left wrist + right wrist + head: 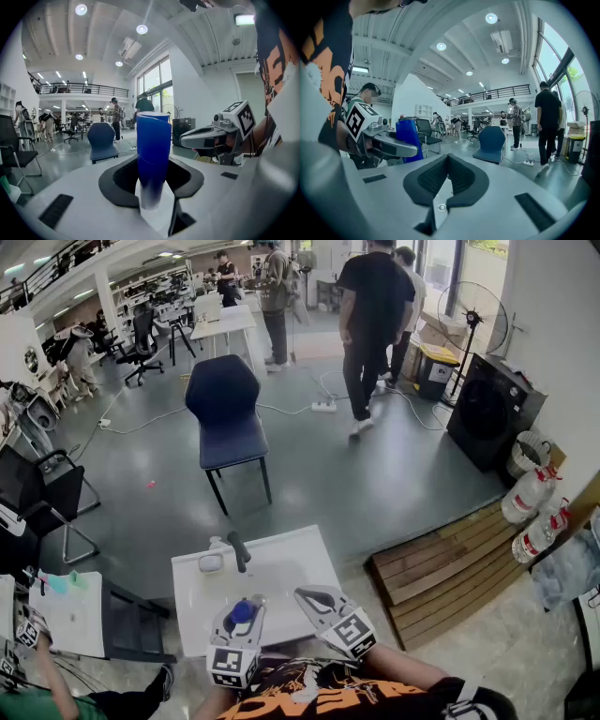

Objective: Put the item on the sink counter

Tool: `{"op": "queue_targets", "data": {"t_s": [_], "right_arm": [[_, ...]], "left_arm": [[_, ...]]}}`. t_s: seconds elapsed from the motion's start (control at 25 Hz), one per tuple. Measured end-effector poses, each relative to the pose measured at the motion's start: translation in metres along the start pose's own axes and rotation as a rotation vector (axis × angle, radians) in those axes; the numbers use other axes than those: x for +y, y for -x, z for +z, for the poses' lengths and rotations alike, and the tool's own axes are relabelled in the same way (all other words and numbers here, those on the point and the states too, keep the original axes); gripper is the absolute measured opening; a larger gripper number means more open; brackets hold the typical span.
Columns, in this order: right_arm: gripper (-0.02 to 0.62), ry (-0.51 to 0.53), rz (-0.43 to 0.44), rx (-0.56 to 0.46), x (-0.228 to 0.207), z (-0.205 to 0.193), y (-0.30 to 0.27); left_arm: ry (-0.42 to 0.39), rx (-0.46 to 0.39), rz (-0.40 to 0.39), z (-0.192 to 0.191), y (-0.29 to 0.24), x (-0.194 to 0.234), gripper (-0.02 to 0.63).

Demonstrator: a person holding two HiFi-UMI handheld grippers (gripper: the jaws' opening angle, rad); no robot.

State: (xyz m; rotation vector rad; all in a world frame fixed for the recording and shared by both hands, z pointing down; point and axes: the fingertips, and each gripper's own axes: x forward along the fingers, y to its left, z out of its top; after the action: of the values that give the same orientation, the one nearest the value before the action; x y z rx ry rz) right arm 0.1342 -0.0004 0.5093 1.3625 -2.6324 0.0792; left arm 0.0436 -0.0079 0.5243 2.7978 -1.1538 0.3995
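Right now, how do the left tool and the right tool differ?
The left tool grips an upright blue cup; the right tool holds nothing. The left tool's jaws stand apart around the cup, while the right tool's jaws are together. Both are held over the white sink counter.

Left hand-held gripper [247, 604] clamps a blue cup [153, 154]; right hand-held gripper [301, 594] has its jaws closed, empty.
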Motion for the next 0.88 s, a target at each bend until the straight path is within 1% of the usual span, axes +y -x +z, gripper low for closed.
{"op": "queue_targets", "data": {"t_s": [0.36,0.6,0.88], "right_arm": [[0.014,0.002,0.011,0.004,-0.011,0.003,-0.023],[0.014,-0.029,0.008,-0.015,-0.020,0.013,-0.046],[0.014,-0.032,0.006,-0.020,-0.023,0.021,-0.074]], "left_arm": [[0.012,0.005,0.011,0.000,-0.014,0.021,0.166],[0.013,0.016,0.012,0.005,-0.024,0.047,0.166],[0.019,0.020,0.016,0.008,-0.029,0.073,0.166]]}}
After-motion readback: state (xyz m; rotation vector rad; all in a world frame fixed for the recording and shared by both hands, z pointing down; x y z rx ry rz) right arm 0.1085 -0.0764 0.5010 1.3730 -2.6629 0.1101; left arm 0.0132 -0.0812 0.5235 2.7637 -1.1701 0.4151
